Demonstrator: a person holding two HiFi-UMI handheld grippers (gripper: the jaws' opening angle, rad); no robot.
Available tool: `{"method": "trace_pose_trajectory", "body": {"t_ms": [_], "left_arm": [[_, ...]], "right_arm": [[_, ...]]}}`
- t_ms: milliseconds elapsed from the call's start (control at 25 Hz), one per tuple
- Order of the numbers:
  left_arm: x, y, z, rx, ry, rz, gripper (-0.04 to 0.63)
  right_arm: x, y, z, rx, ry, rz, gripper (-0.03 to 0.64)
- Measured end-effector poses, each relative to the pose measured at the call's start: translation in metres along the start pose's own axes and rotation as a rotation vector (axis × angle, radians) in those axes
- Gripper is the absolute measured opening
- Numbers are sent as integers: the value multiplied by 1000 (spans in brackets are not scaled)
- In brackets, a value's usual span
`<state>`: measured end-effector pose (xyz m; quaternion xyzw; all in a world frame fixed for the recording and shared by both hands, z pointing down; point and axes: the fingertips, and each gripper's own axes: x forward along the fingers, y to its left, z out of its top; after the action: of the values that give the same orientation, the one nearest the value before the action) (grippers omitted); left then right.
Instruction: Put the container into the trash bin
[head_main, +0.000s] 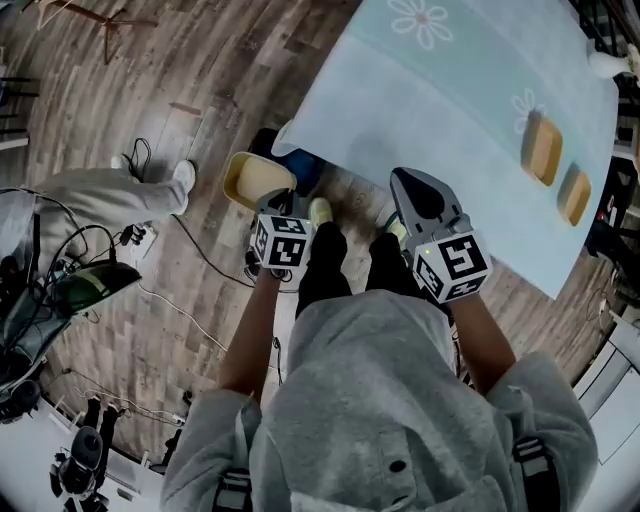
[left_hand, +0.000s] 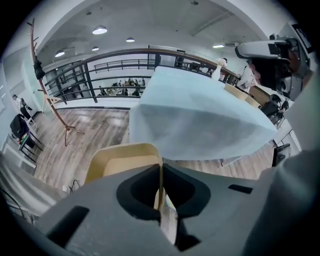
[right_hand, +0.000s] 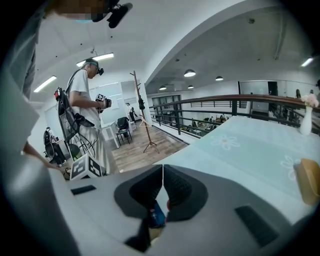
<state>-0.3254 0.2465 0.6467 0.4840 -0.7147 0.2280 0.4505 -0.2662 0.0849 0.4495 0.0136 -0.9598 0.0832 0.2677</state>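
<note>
- The left gripper (head_main: 272, 205) has its fingers (left_hand: 142, 192) squeezed narrow on one thin side wall of the shallow, cream-coloured rectangular plastic container (head_main: 255, 178). A pinch on the rim is probably the only hold that such a wide, light tray offers.
- Held by that wall, the container hangs out in front of the gripper. It is off the bench (head_main: 450, 120) and above the wood-plank floor (head_main: 200, 90), just left of the bench's near corner. Its open side faces up and it looks empty, so nothing should spill while it is carried.
- The gripper points steeply downward, which suits lowering the container to something at floor level.
- A dark blue object (head_main: 266, 140) sits on the floor at the bench corner, just beyond the container. It may be the trash bin, but too little of it shows to say.
- The right gripper (head_main: 412, 185) hovers over the near edge of the bench's pale blue cloth. Its fingers (right_hand: 177, 192) are closed together on nothing, so it seems only to be kept out of the way.
- Two small tan trays (head_main: 541, 148) lie far right on the bench, well apart from the action.
- The thin wall could slip or flex if the container is swung.
</note>
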Motion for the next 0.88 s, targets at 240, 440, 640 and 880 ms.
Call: {"method": "trace_pose_trajectory", "body": {"t_ms": [240, 440, 640, 880], "left_arm": [[37, -3, -25, -14, 49, -40, 32], [59, 8, -31, -18, 66, -55, 32], [78, 10, -37, -8, 82, -65, 34], [88, 18, -32, -16, 77, -51, 34]], "right_arm": [[17, -4, -22, 26, 41, -2, 27], [26, -6, -31, 56, 60, -15, 27], [28, -10, -44, 67, 77, -26, 26], [27, -17, -45, 71, 89, -38, 26]]}}
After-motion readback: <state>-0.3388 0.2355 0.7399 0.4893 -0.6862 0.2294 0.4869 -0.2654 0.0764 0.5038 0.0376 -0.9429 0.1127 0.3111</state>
